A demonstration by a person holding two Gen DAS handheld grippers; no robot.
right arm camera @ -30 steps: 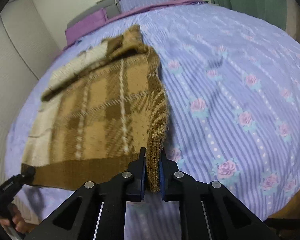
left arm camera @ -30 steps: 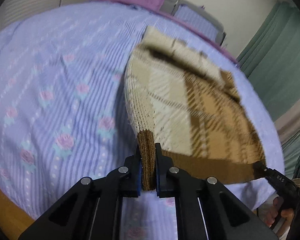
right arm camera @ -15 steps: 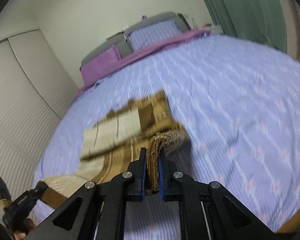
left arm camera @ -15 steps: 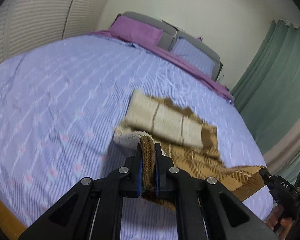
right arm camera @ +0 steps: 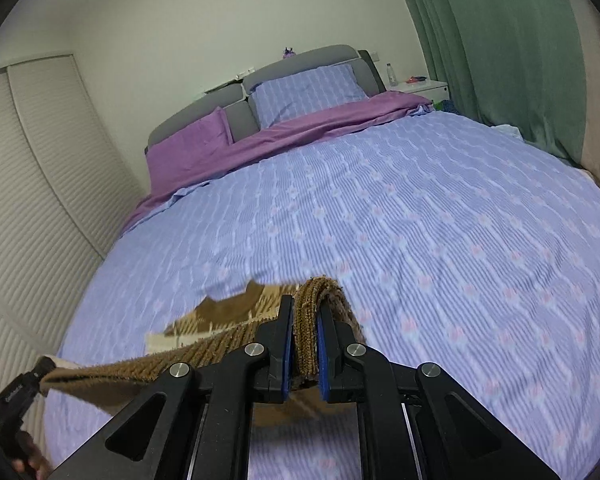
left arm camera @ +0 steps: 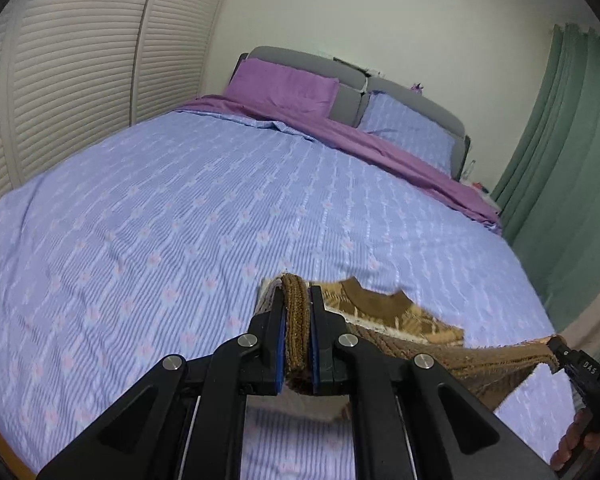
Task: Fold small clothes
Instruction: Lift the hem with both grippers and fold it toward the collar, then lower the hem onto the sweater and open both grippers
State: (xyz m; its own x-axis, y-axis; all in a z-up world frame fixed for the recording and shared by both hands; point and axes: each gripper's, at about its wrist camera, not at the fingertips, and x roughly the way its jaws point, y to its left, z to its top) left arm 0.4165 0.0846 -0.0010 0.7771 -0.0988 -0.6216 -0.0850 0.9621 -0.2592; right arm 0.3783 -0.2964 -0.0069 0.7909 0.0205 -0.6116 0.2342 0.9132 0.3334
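Observation:
A brown and cream plaid knit garment point(left arm camera: 400, 320) hangs between my two grippers above the bed. My left gripper point(left arm camera: 297, 312) is shut on one ribbed brown hem corner. My right gripper point(right arm camera: 305, 320) is shut on the other hem corner, and it also shows at the far right of the left wrist view point(left arm camera: 560, 352). The hem point(right arm camera: 160, 364) is stretched taut between them. The rest of the garment point(right arm camera: 236, 308) droops beyond the hem, mostly hidden behind the fingers. My left gripper also shows at the lower left of the right wrist view point(right arm camera: 40, 372).
The bed point(left arm camera: 180, 208) has a lilac flowered cover. Purple and lilac pillows point(left arm camera: 284, 84) lie against a grey headboard. A slatted wardrobe point(left arm camera: 60, 60) stands at left, green curtains point(right arm camera: 500, 40) at right, a white nightstand point(right arm camera: 424, 88) by the headboard.
Both grippers have lifted the hem up off the bed. The garment, flat on the cover a second ago, now hangs from the raised hem, and the views have tilted toward the headboard.

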